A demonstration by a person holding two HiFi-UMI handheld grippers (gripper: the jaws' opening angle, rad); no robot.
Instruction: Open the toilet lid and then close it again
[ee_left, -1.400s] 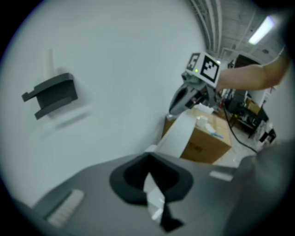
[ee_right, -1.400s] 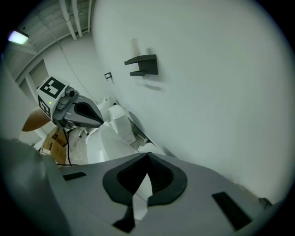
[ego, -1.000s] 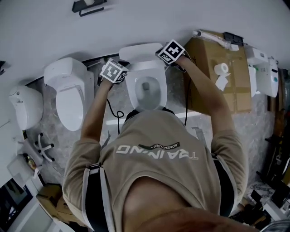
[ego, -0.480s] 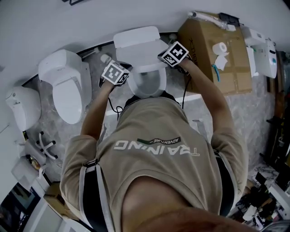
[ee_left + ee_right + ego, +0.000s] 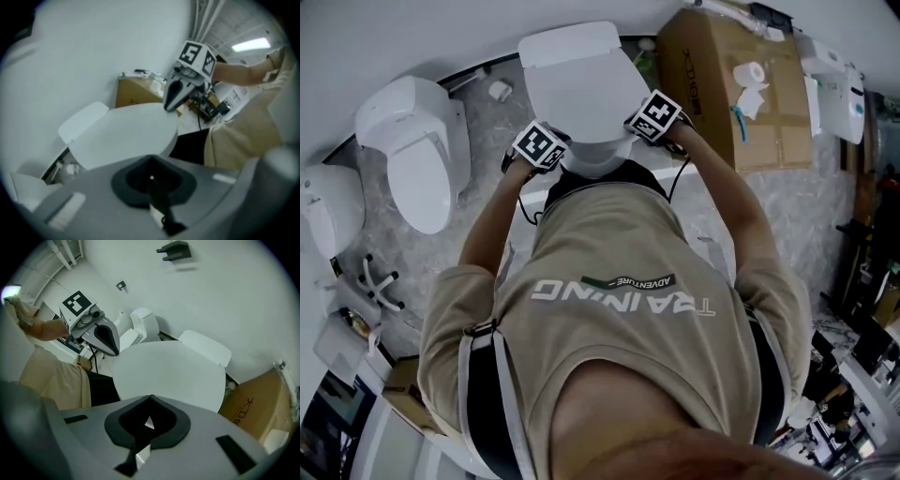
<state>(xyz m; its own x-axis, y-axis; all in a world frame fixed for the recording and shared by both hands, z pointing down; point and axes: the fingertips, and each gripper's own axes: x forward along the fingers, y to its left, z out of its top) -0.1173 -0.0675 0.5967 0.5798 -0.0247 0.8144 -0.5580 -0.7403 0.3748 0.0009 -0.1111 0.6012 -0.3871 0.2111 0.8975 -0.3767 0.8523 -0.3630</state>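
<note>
Over at 9 to 10 o'clock of the head view, two other white toilets [image 5: 412, 155] are sitting on the speckled floor [image 5: 483, 131], well apart from the action. Moving right, the left gripper [image 5: 551, 155] is resting at the 8 o'clock edge of the toilet lid [image 5: 586, 112]. Its own view is showing the jaws pressed together, with nothing caught between them, just the white lid stretching out ahead. The lid itself is sitting up at 12 o'clock of the head view. It's lying down over the bowl and covering it completely, with the tank [image 5: 567, 42] right behind it against the wall. The right gripper [image 5: 637, 127] is parked at the lid's 4 o'clock edge. Its jaws are closed tight too, only a sliver of light peeking through, and they aren't pinching anything. Each gripper's tip is showing up at the lid's rim in the other one's view. Further right, at about 1 o'clock, a cardboard box [image 5: 727, 103] is standing beside the toilet with a toilet paper roll [image 5: 750, 73] sitting on top.
</note>
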